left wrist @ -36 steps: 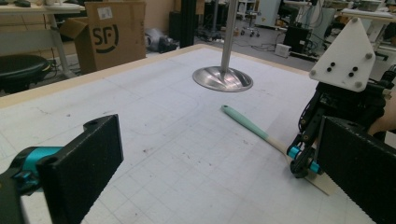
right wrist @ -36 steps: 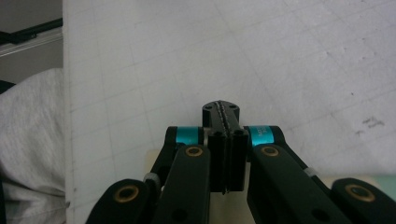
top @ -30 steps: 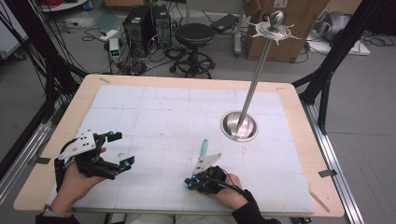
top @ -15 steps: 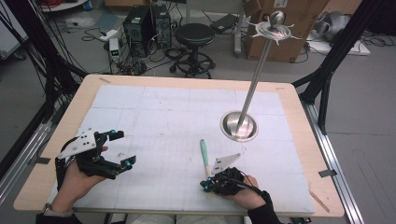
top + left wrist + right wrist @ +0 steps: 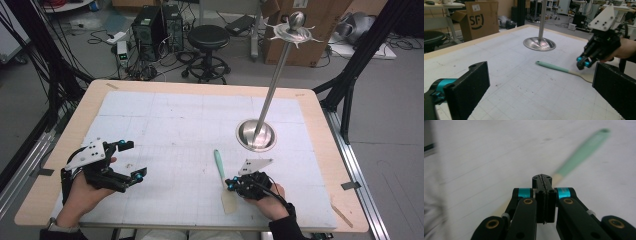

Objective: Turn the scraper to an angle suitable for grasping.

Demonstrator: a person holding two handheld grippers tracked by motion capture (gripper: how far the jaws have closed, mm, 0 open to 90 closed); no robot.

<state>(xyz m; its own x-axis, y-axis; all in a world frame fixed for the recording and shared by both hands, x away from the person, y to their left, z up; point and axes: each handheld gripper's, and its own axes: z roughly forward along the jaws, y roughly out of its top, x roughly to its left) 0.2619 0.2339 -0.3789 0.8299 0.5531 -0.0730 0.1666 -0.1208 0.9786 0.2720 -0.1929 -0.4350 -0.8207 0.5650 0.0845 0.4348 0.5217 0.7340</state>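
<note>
A spatula [image 5: 220,167] with a green handle and a pale blade lies on the white mat, handle pointing away from me. It also appears in the left gripper view [image 5: 554,67] and, blurred, in the right gripper view [image 5: 581,151]. My right gripper [image 5: 229,184] rests low on the mat just right of where handle meets blade. Its jaws are pressed together with nothing between them [image 5: 542,178]. My left gripper [image 5: 134,159] is held at the mat's left side, open and empty, its pads [image 5: 471,86] wide apart and pointing toward the spatula.
A metal stand [image 5: 256,136] with a round dished base and a tall pole topped by a hooked disc rises behind the spatula, right of centre. The wooden table edge [image 5: 30,210] frames the mat. A stool, computer tower and cardboard boxes are on the floor beyond.
My right hand and gripper have slid to the right, uncovering the spatula's blade. The spatula and the left gripper have stayed where they were.
</note>
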